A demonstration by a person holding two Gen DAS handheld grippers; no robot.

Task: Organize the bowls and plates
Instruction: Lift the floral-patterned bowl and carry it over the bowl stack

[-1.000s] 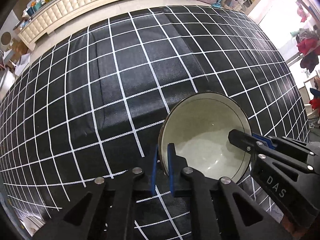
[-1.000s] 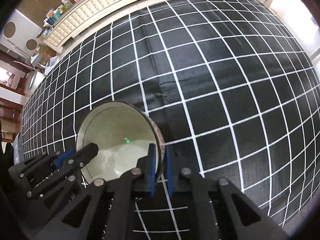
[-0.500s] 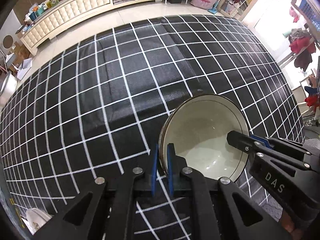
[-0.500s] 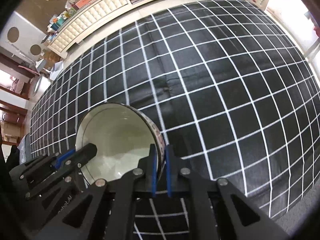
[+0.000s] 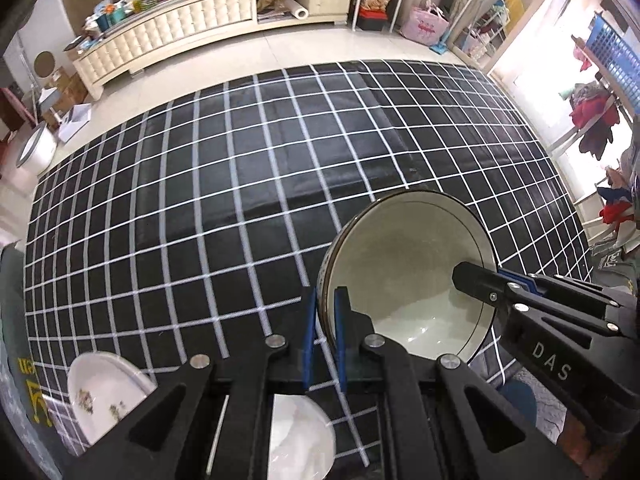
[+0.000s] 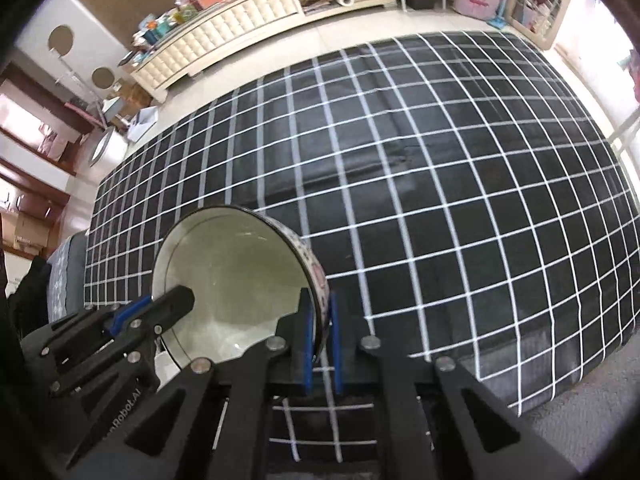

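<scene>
Both claws, left claw [image 5: 323, 312] and right claw [image 6: 320, 320], pinching bowl [image 5: 408, 272] rim; only left view shows floral plate [image 5: 102, 396].

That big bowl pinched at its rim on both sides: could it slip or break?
Probably stiff: the bowl looks like glazed ceramic, so likely brittle if dropped. Its glossy rim may be slippery; the left gripper and right gripper pinching opposite edges should steady it.

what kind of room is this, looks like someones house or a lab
Most likely a lived-in home, probably a living room: a long cream tufted cabinet piled with clutter, clothes hanging by the window, and a checked tablecloth under the bowl.
</scene>
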